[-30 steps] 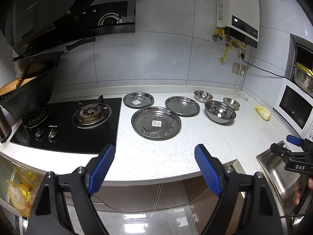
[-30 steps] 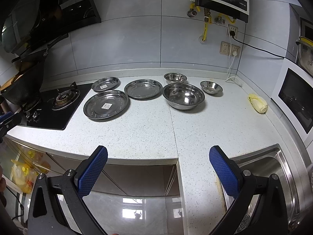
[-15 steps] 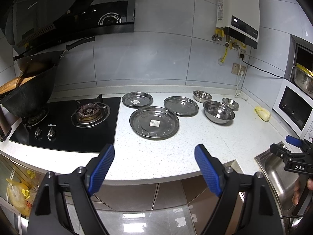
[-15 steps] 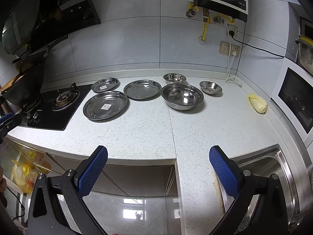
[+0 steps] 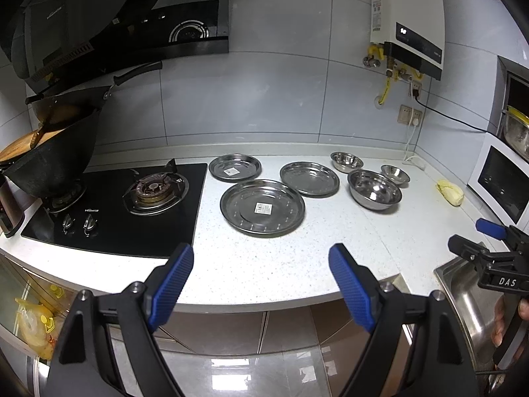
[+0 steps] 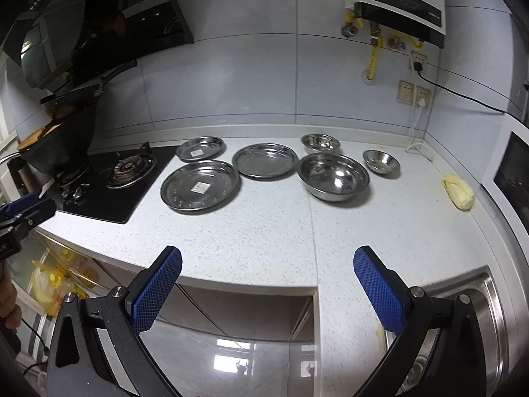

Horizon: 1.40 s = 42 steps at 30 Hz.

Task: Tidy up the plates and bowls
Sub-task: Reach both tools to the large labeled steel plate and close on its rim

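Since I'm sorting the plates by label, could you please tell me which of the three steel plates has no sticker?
The middle plate, beside the large bowl; its base is bare, while the other two plates carry white stickers.

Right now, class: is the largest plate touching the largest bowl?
Apart. The right wrist view shows bare countertop between the largest plate and the largest bowl.

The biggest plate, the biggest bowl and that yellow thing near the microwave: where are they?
biggest plate (image 5: 263, 208), left wrist view, on its label sticker.
biggest bowl (image 6: 334, 176), right wrist view, inside bottom.
yellow thing (image 6: 459, 194), right wrist view, its middle.
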Available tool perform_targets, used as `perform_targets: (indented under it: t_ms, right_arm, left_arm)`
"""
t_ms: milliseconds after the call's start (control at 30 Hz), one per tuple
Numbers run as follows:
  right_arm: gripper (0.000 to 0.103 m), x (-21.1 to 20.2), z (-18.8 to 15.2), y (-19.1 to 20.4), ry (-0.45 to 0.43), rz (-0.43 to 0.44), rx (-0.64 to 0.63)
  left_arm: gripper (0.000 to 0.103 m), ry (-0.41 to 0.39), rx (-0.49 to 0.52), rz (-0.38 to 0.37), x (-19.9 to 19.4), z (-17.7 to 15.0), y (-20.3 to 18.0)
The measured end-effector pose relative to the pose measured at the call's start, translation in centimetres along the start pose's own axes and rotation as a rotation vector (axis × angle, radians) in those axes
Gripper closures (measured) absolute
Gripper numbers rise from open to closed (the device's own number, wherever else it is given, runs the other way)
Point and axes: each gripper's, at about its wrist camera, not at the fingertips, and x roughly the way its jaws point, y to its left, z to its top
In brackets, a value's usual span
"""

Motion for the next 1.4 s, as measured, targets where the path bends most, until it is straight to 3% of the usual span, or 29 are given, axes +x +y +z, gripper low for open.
perform_targets:
  t_ms: [400, 600, 767, 967, 1167, 1400]
  right_arm:
    - [0.001, 3.5, 5.0, 0.7, -0.061, 0.151, -0.056]
    - [0.001, 7.4, 7.2, 1.4, -0.015, 0.236, -0.017]
    - [0.001, 11.3, 8.8, 2.8, 0.049, 0.261, 0.033]
    - [0.001, 17.8, 10.8, 5.2, 0.137, 0.213, 0.074]
    - [0.001, 25.4, 11.7, 7.0, 0.237, 0.14, 0.085]
    - [0.001, 31.8, 10.8, 6.8, 0.366, 0.093, 0.13]
  left_arm:
    - [0.019, 0.008, -0.001, 0.079, 3.1, 3.9, -3.5]
    - [0.019, 0.061, -0.013, 0.149, 7.4, 7.2, -2.5]
    - [0.019, 0.118, -0.057, 0.101, 12.7, 10.1, 0.1]
    - [0.019, 0.217, -0.146, 0.012, 21.3, 11.7, 4.2]
    - [0.019, 0.363, -0.134, -0.056, 31.0, 11.5, 7.3]
    - [0.021, 0.481, -0.149, -0.106, 38.1, 10.3, 9.2]
